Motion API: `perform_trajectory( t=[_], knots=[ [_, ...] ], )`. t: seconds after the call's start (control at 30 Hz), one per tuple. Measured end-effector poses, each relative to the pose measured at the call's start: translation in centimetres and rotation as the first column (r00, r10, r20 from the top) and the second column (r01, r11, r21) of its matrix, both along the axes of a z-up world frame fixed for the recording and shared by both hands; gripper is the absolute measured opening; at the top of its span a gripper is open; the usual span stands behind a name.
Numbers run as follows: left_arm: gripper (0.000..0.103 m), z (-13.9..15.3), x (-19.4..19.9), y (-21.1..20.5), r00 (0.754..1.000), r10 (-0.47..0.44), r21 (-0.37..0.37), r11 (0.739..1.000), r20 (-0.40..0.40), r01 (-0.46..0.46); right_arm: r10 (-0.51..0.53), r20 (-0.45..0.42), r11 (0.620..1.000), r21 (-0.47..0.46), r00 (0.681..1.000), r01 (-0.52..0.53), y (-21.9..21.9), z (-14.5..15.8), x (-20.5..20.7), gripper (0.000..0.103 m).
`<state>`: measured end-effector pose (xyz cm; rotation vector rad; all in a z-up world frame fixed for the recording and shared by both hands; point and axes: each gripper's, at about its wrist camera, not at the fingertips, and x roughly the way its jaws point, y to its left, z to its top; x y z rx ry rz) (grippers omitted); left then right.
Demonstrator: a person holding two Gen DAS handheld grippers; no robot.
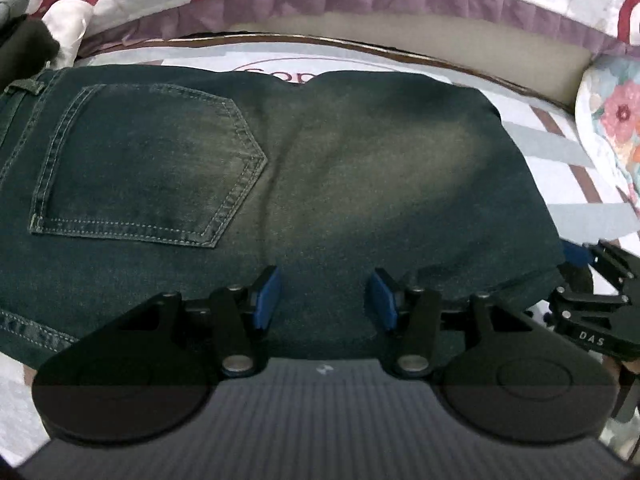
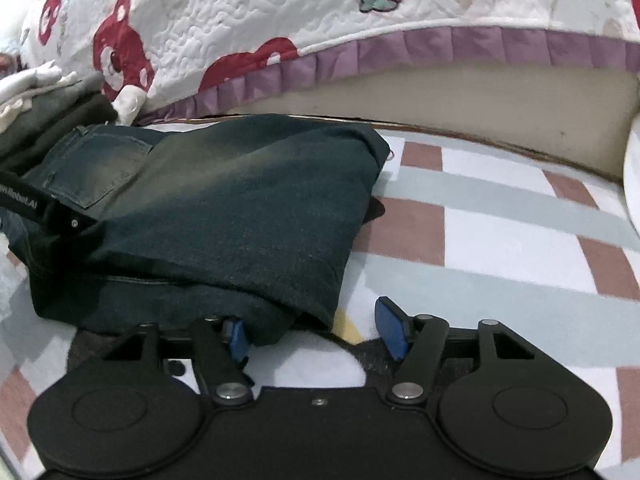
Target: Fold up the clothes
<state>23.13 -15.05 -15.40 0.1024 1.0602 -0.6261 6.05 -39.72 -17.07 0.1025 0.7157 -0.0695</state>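
Note:
Dark blue folded jeans [image 1: 304, 168] lie on a checked mat, back pocket [image 1: 148, 168] facing up at the left. My left gripper [image 1: 325, 300] hovers over the near edge of the jeans, jaws open, with only the flat denim beneath them. In the right wrist view the jeans [image 2: 224, 216] lie to the left. My right gripper [image 2: 316, 334] is open at their near right corner; its left finger [image 2: 239, 340] is partly tucked under the fold, its right finger over the bare mat. Part of the other gripper [image 1: 600, 300] shows at the jeans' right edge.
The mat [image 2: 500, 248] has pink, grey and white checks. A bed with a white quilt with red bears [image 2: 240, 20] and a purple frill runs behind it. A heap of other dark and white clothes [image 2: 48, 112] lies at the back left. A flowered cushion [image 1: 616, 120] is at the right.

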Motion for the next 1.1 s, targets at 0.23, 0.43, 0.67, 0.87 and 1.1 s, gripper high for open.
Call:
perform_trajectory(
  t=[0.23, 0.43, 0.67, 0.87, 1.1],
  knots=[
    [0.055, -0.3, 1.5, 1.3, 0.990, 0.079, -0.120, 0.988, -0.114, -0.093, -0.005, 0.045, 0.989, 0.147, 0.999, -0.002, -1.1, 0.2, 1.3, 0.052],
    [0.055, -0.7, 2.0, 2.8, 0.976, 0.129, -0.240, 0.956, -0.177, -0.170, -0.103, 0.187, 0.913, 0.407, 0.977, 0.018, -1.9, 4.8, 1.8, 0.022],
    [0.052, 0.5, 1.4, 3.1, 0.973, 0.095, -0.400, 0.900, -0.211, -0.174, -0.072, 0.309, 0.860, 0.502, 0.948, -0.098, -1.2, 9.6, 2.9, 0.018],
    [0.050, 5.5, -1.2, 1.1, 0.979, -0.013, -0.533, 0.840, -0.201, -0.098, -0.102, 0.405, 0.848, 0.512, 0.908, -0.134, -2.0, 14.5, -1.0, 0.017],
    [0.050, 8.3, -7.8, -5.0, 0.982, -0.175, -0.472, 0.874, -0.077, 0.118, -0.249, 0.476, 0.909, 0.416, 0.843, 0.033, -5.8, 19.3, -9.9, 0.016]
  ],
)
